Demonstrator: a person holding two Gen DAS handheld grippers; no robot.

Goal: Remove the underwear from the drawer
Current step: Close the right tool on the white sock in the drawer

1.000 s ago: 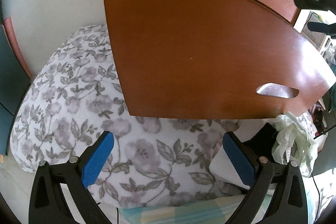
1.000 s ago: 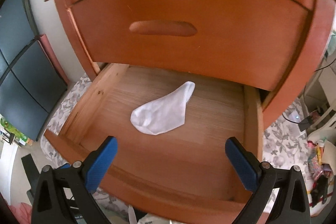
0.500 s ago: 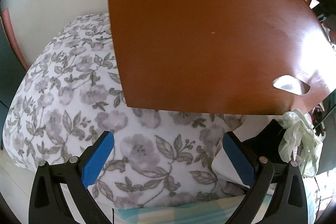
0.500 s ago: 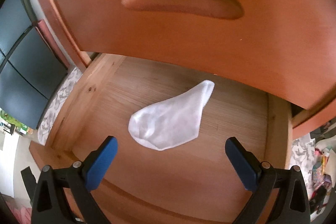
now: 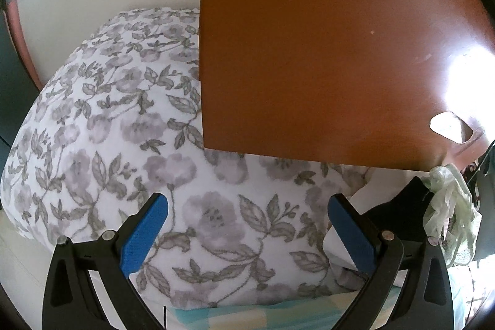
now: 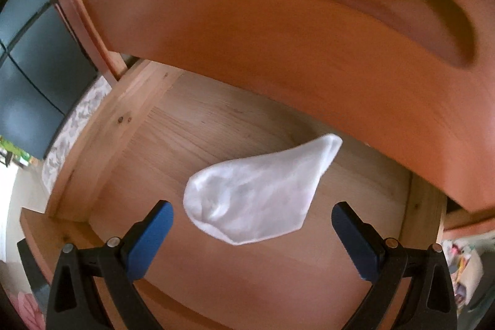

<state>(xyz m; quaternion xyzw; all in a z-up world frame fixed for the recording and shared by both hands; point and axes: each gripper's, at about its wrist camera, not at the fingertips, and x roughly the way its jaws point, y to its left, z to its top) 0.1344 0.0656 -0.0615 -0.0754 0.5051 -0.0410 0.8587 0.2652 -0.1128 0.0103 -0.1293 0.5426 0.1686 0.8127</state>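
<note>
Right wrist view: underwear (image 6: 260, 194) lies on the drawer (image 6: 191, 126) floor, near its middle, apart from the side walls. The upper drawer front (image 6: 278, 30) overhangs its far end. The right gripper (image 6: 252, 232), jaws apart, sits before it. Left wrist view: the drawer front (image 5: 324, 51) stands above the bedding (image 5: 123, 129); left gripper (image 5: 247, 225), jaws apart, over the bedding.

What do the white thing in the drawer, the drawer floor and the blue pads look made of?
White garment: soft knit fabric, probably cotton; it lies limp and creased. Drawer floor: pale unfinished wood with visible grain. Blue pads: matte, likely rubber or plastic on black plastic arms.
</note>
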